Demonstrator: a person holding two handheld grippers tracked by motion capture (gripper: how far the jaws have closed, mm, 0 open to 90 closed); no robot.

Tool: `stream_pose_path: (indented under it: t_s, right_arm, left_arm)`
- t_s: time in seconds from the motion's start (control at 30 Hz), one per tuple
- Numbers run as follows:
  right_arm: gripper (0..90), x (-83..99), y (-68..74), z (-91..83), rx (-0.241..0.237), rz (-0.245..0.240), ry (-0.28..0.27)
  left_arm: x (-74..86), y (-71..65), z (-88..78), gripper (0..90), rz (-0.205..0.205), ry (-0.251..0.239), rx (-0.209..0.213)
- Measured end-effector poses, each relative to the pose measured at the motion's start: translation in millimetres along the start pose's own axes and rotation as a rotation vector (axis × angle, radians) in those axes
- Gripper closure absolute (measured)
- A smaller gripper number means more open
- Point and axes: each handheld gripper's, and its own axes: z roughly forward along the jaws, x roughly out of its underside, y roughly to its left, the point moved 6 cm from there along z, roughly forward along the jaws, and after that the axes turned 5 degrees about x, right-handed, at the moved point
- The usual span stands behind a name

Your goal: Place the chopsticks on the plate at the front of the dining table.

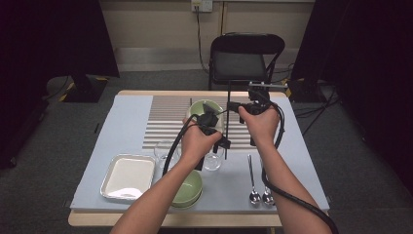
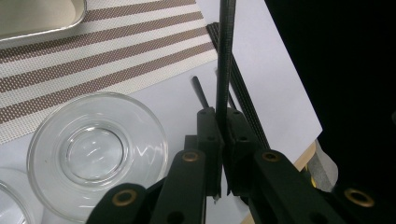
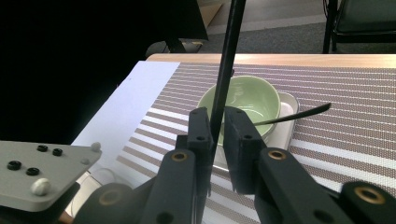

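I have a thin black rod [image 1: 229, 114] between my two tools, above the middle of the table [image 1: 92, 165]. My left gripper [image 2: 223, 140] is clamped on it: in the left gripper view the rod rises straight out from between the pads, which press on it from both sides, and runs on to the top edge of that view. My right gripper [image 3: 215, 133] has the same rod between its jaws; there the left pad lies against it and a narrow gap shows at the right pad, so the hold looks loose. In the high view the rod stands nearly upright, its long axis running from my left tool up past my right one. Just beyond my right jaws sits a green bowl [image 3: 243, 100] on a metal tray [image 3: 287, 119]. Beside my left jaws stands a clear glass [image 2: 95, 151].
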Motion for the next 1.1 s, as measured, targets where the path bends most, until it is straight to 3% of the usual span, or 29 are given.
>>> stream_pose_path:
  t_s: [0.33,0.37,0.57,0.6,0.7,0.83,1.1]
  right_arm:
    - [79.1,3.4,-8.8,-0.1,0.011,-0.009,0.009]
    - [78.9,3.5,-9.2,-0.2,0.014,-0.014,0.008]
    - [77.2,5.6,-11.6,0.4,0.014,-0.019,0.007]
    - [76.8,6.1,-11.5,0.5,0.012,-0.013,0.01]
    - [76.1,6.7,-12.1,1.2,0.012,-0.021,0.007]
    - [75.2,7.4,-12.6,2.0,0.012,-0.022,0.008]
    - [73.6,9.2,-15.3,2.9,0.013,-0.026,0.008]
  left_arm:
    - [1.4,-0.5,-1.4,86.8,0.011,0.011,-0.003]
    - [1.6,0.8,-2.4,86.8,0.029,0.022,-0.004]
    - [2.2,0.7,-5.2,86.9,0.03,0.021,-0.011]
    - [2.4,2.1,-6.4,86.9,0.045,0.03,-0.016]
    - [1.8,1.1,-6.4,86.9,0.027,0.016,-0.013]
    - [2.0,2.5,-8.5,86.9,0.045,0.027,-0.014]
    - [2.1,0.8,-8.6,87.0,0.029,0.017,-0.013]
